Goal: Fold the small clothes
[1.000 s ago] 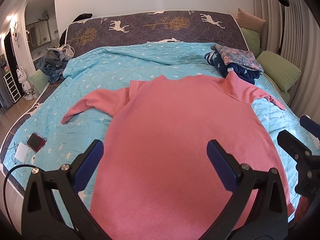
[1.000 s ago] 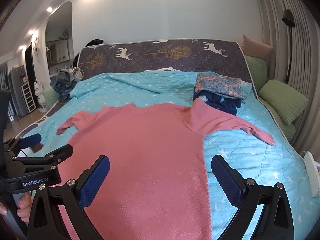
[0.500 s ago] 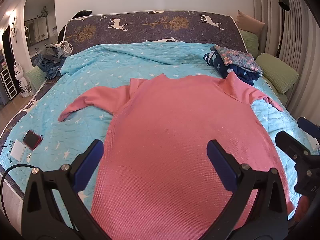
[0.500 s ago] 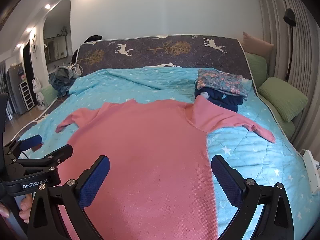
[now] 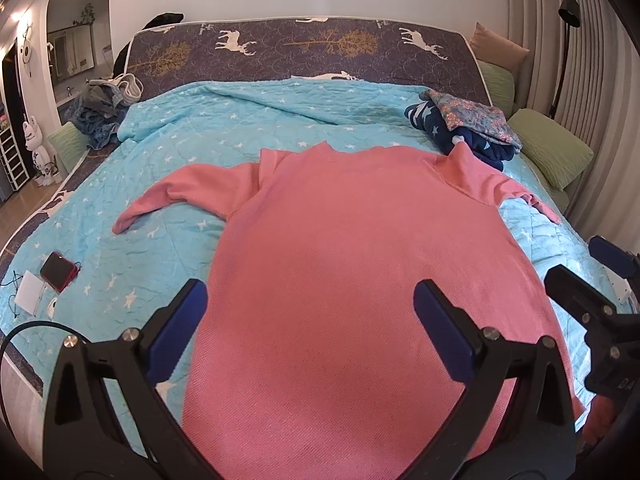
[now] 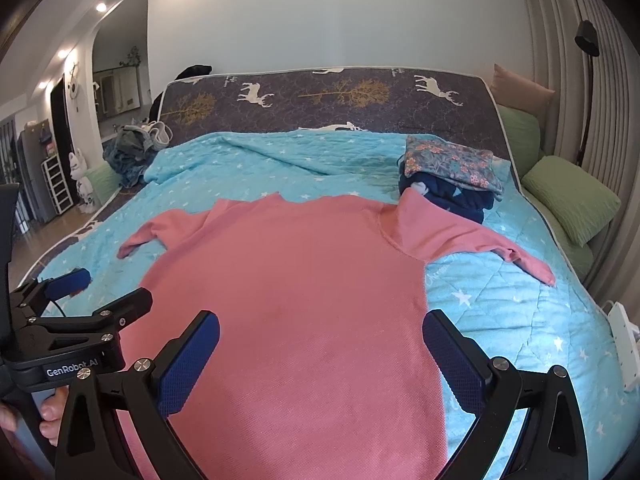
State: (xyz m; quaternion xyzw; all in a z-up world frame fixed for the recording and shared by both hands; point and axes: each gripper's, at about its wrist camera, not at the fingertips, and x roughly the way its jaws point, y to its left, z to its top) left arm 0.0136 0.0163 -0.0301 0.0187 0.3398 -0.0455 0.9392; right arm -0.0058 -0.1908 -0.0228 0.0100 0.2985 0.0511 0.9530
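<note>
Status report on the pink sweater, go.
Left hand-held gripper open, right hand-held gripper open, both empty above the hem. Pink sweater flat on the bed, sleeves out, unfolded. Folded clothes stack touching the right shoulder.

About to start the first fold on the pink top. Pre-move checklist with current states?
1. Pink top spread flat on the blue quilt: ok.
2. Both sleeves out to the sides: ok.
3. Left hand-held gripper open, empty: ok.
4. Right hand-held gripper open, empty: ok.
5. Right sleeve apart from the folded pile: not ok, its shoulder lies against the pile.
6. Near hem straight: cannot tell, hidden behind the grippers.
</note>
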